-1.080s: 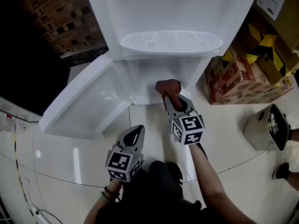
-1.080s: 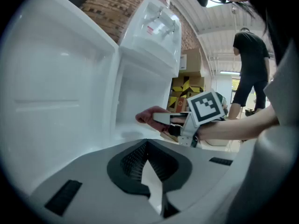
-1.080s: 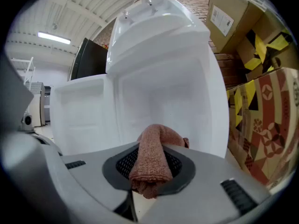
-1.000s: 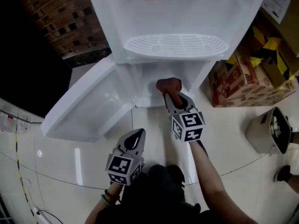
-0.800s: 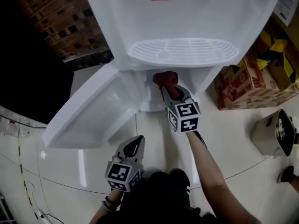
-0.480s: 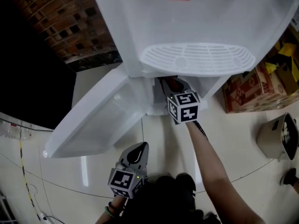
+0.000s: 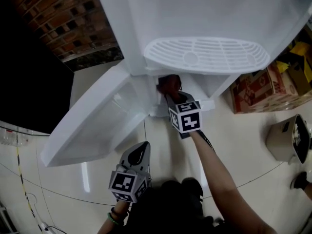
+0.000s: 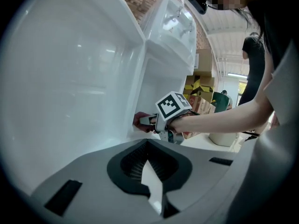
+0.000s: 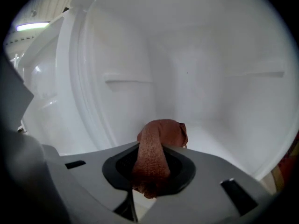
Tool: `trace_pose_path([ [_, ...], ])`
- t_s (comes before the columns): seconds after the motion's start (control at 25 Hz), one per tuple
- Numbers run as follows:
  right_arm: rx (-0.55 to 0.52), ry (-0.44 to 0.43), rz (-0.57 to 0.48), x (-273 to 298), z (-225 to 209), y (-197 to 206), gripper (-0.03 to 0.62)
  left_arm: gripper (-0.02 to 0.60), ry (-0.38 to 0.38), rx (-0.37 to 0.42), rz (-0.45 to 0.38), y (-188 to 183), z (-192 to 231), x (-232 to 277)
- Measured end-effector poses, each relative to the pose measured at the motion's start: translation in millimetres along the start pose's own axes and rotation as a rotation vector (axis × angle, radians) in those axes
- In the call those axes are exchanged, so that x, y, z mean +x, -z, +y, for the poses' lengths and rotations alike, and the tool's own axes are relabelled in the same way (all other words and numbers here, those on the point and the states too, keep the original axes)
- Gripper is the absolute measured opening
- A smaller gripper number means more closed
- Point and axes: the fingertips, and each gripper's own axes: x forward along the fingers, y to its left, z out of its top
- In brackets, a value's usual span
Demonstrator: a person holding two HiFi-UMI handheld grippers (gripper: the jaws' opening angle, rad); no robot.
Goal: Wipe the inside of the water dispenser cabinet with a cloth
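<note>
Right hand-held gripper (image 7: 171, 95) clamps cloth (image 9: 152, 153) inside cabinet (image 9: 224, 101) — left (image 7: 139, 153) (closed) outside.

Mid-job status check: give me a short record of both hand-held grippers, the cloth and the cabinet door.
Cabinet: white interior, ledges on both side walls
Door: swung open to the left
Cloth: reddish-brown, bunched ahead of the jaws; wall contact unclear
Right hand-held gripper: shut on cloth, reaching into cabinet
Left hand-held gripper: shut, empty, outside cabinet
</note>
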Motion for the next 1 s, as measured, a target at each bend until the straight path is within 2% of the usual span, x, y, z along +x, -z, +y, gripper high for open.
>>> trace_pose_path([
  [0.24, 0.010, -0.040, 0.026, -23.7, 21.9, 25.1, 0.074, -0.021, 0.009, -0.006, -0.010, -1.5, -13.7, 1.7],
  [0.36, 0.014, -0.033, 0.002, -30.2, 17.1, 20.9, 0.074, -0.021, 0.023, 0.003, 0.004, 2.5, -21.5, -0.2],
  [0.6, 0.007, 0.087, -0.145, -35.3, -39.4, -36.3, 0.074, -0.021, 0.049, 0.009, 0.013, 3.7, -24.0, 2.0],
  [0.84, 0.032, 0.199, -0.116, -25.1, -101.8, -37.6, 0.074, -0.021, 0.051, -0.002, 0.018, 6.3, -14.9, 4.4],
  [1.0, 0.031, 0.206, -0.073, -15.2, -112.2, -28.8, 0.074, -0.020, 0.037, -0.013, 0.023, 8.1, -4.6, 5.4],
])
